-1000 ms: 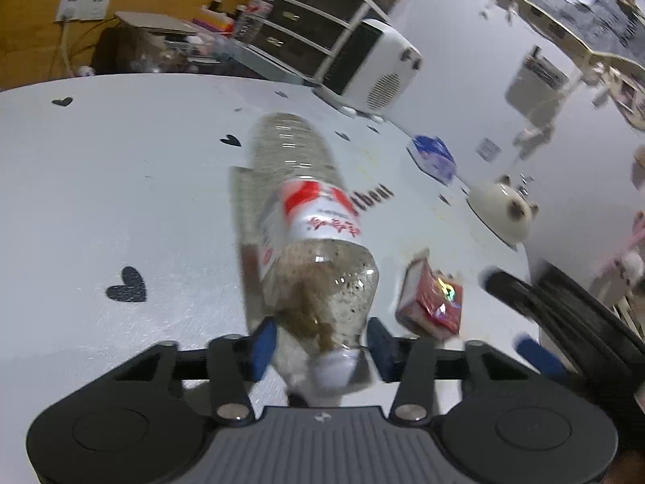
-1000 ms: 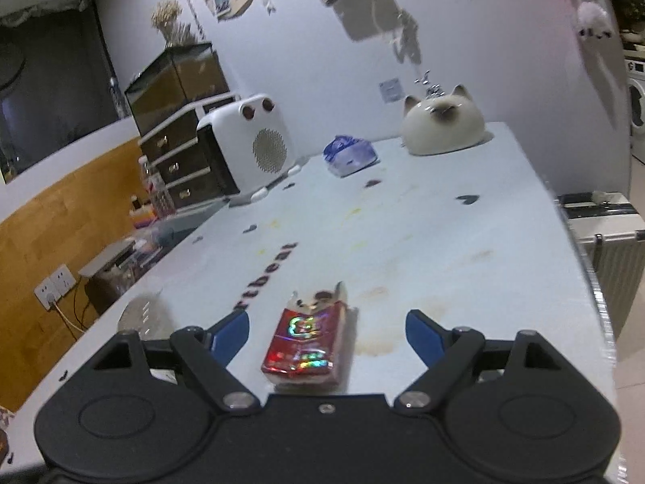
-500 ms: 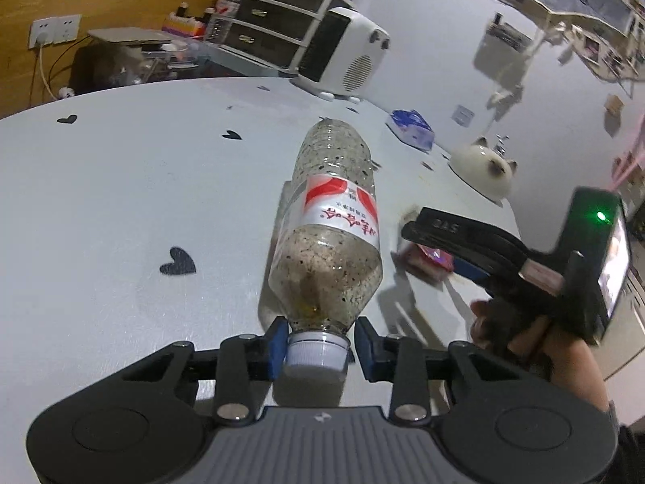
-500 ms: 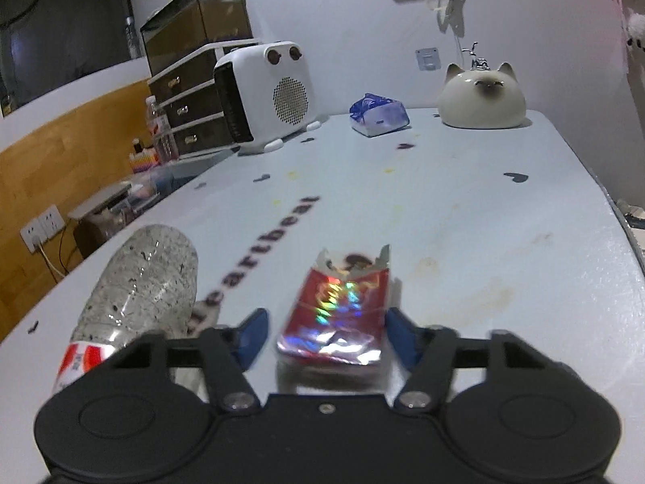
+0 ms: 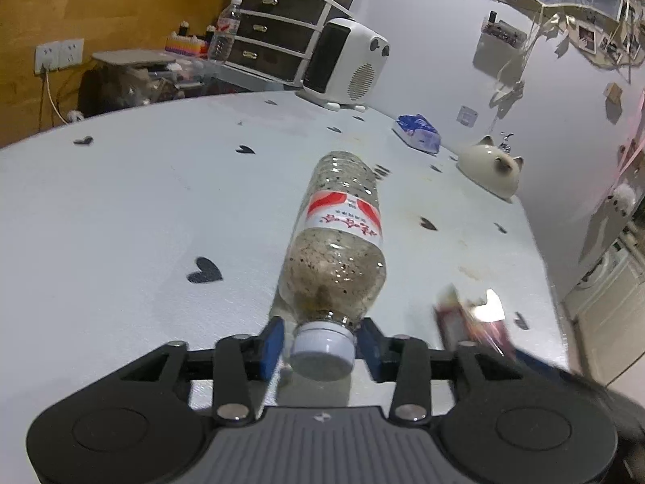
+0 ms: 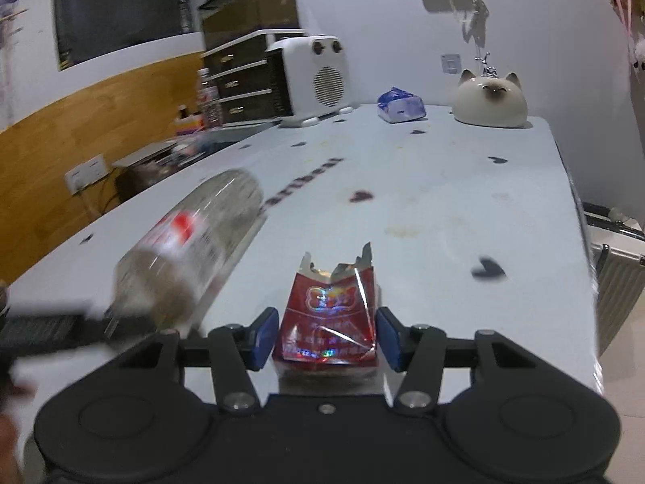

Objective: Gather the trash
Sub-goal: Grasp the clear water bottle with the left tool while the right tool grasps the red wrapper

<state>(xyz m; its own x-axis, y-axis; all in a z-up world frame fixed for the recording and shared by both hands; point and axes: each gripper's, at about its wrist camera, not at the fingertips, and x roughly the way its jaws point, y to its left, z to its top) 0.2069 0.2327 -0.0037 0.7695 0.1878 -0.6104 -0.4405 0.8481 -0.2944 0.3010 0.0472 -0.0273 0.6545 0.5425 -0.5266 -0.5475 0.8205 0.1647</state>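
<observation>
A: Left gripper [image 5: 320,347]?
B: Jaws opening round the bottle [image 5: 336,246] cap, pads off it now; bottle lying on table [image 5: 121,209]
A: Right gripper [image 6: 327,336]?
B: Closing on red packet [image 6: 328,314], was spread wide a sec ago; pkt nearly pinched, bottle needs regrip

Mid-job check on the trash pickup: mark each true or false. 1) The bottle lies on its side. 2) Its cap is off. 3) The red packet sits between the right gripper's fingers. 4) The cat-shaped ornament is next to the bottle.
1) True: the bottle lies on the table.
2) False: its white cap is on, between the opening left gripper fingers.
3) True: the red packet sits inside the closing right gripper.
4) False: the cat ornament sits at the far edge.
</observation>
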